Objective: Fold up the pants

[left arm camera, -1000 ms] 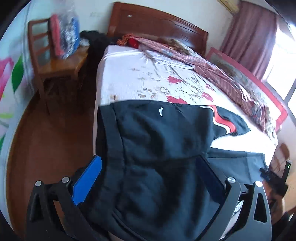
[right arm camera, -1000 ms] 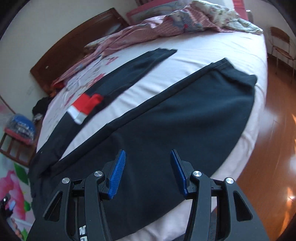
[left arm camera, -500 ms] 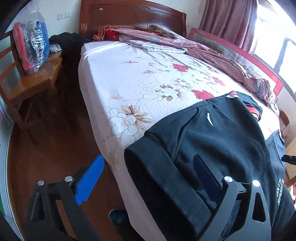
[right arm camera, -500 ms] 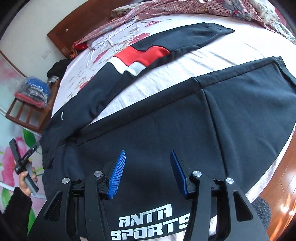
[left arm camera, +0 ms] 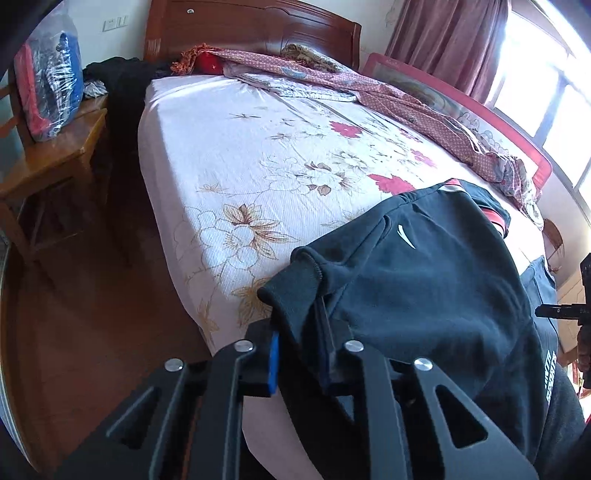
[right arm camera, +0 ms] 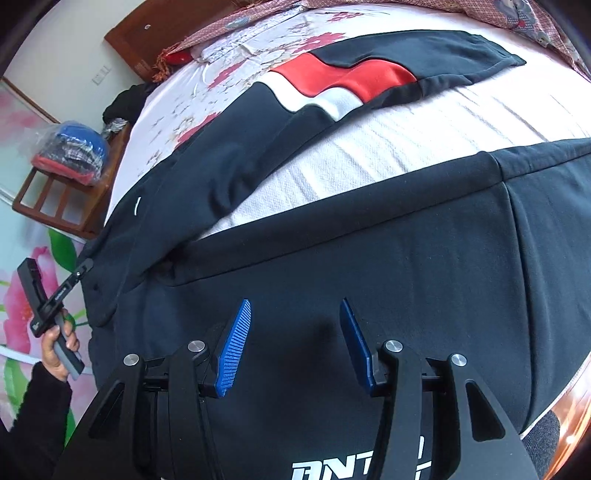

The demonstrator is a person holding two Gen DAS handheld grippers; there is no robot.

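Black track pants (right arm camera: 332, 266) with a red and white stripe lie spread on the bed, both legs apart. My left gripper (left arm camera: 301, 354) is shut on the pants' waistband corner (left arm camera: 295, 291) at the bed's near edge; it also shows in the right wrist view (right arm camera: 55, 295), held in a hand. My right gripper (right arm camera: 293, 343) is open and empty, just above the near leg by the white "ANTA" print (right arm camera: 358, 469).
The bed (left arm camera: 258, 166) has a floral sheet, a wooden headboard (left arm camera: 251, 29) and a pink quilt (left arm camera: 406, 107) bunched along the far side. A wooden chair (left arm camera: 48, 155) with a bagged bundle stands left of the bed. Wooden floor (left arm camera: 92, 332) lies below.
My left gripper has closed on the waistband corner; it was open half a second ago. My right gripper has moved closer to the near leg and stays open.
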